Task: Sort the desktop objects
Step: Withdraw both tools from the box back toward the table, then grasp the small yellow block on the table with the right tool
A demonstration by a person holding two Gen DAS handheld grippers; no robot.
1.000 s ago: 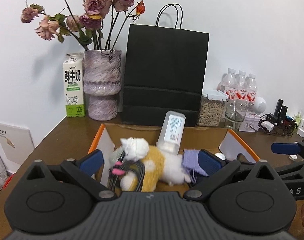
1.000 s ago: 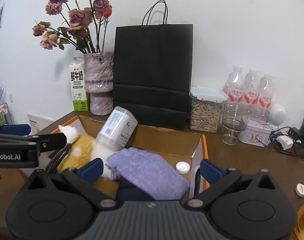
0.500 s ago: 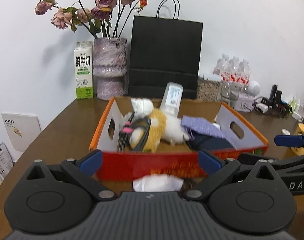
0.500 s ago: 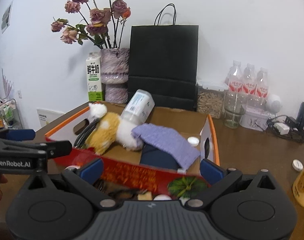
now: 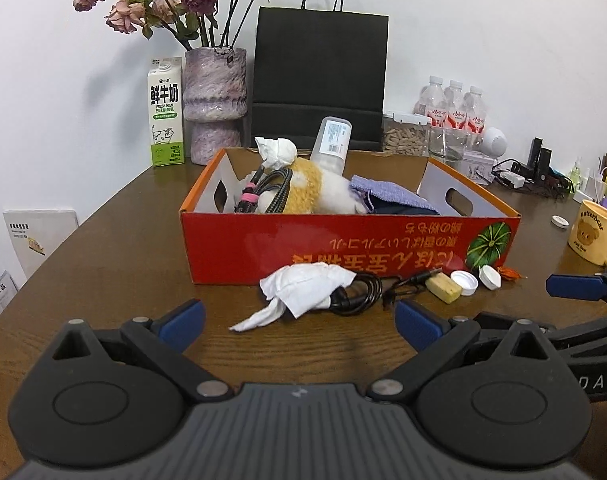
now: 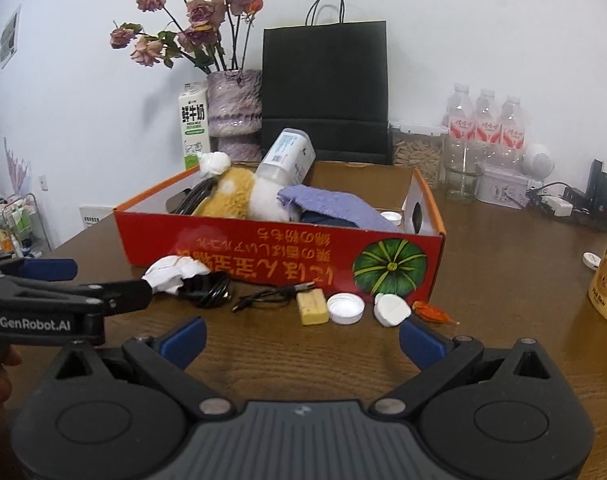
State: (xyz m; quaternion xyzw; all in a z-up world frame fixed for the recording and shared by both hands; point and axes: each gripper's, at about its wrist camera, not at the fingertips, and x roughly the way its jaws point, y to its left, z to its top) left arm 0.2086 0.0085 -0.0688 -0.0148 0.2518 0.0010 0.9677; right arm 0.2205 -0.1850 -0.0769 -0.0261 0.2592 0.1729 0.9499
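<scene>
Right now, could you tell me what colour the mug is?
Yellow, with a bear print; the mug shows best in the left wrist view.

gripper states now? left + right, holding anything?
Left gripper: open, holding nothing, above the table short of the crumpled tissue.
Right gripper: open, holding nothing, short of the yellow eraser and bottle caps.

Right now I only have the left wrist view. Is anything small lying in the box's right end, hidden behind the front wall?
Observer: Yes. The right wrist view shows a white cap inside the red box, beside its right end wall.
Operator: And what's beyond the table's left edge?
Observer: A wire rack holding small bottles stands there, by the wall.
</scene>
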